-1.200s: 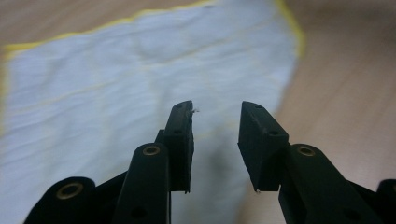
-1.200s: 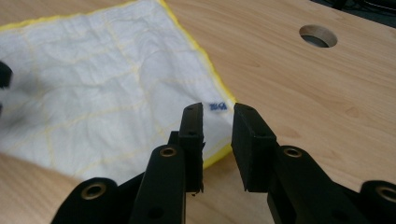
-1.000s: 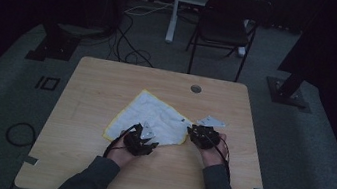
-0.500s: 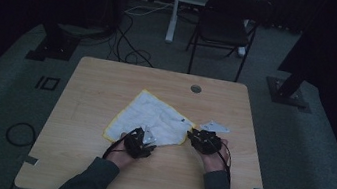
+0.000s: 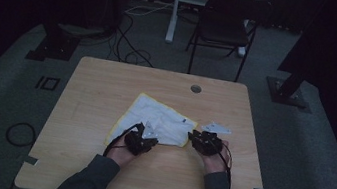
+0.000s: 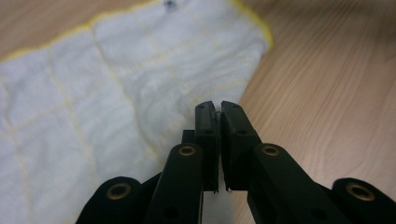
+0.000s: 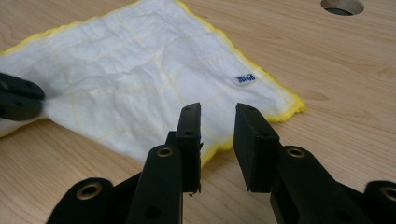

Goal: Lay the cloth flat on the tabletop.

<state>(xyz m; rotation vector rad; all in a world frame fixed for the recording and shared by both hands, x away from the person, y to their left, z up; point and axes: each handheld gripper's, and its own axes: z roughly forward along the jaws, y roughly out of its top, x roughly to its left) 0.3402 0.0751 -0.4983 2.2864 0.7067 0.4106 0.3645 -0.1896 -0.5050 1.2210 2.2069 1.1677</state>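
1. A white cloth (image 5: 159, 123) with a yellow hem and faint yellow grid lines lies flat on the wooden table (image 5: 107, 85), near the middle and toward the person's edge.
2. A small blue label (image 7: 244, 79) is sewn near the cloth's hem; its pale print is too small to read.
3. The left gripper (image 6: 219, 108) sits at the cloth's near edge. Its jaws have just been closing and now stand pressed almost together, pinching a thin fold of the white fabric between the pads.
4. The right gripper (image 7: 217, 116) hovers at the cloth's near right corner, its jaws spread apart, with the yellow hem showing in the gap and the pads not pressing on it.
5. A round hole (image 5: 195, 88) is cut in the table near its far edge.
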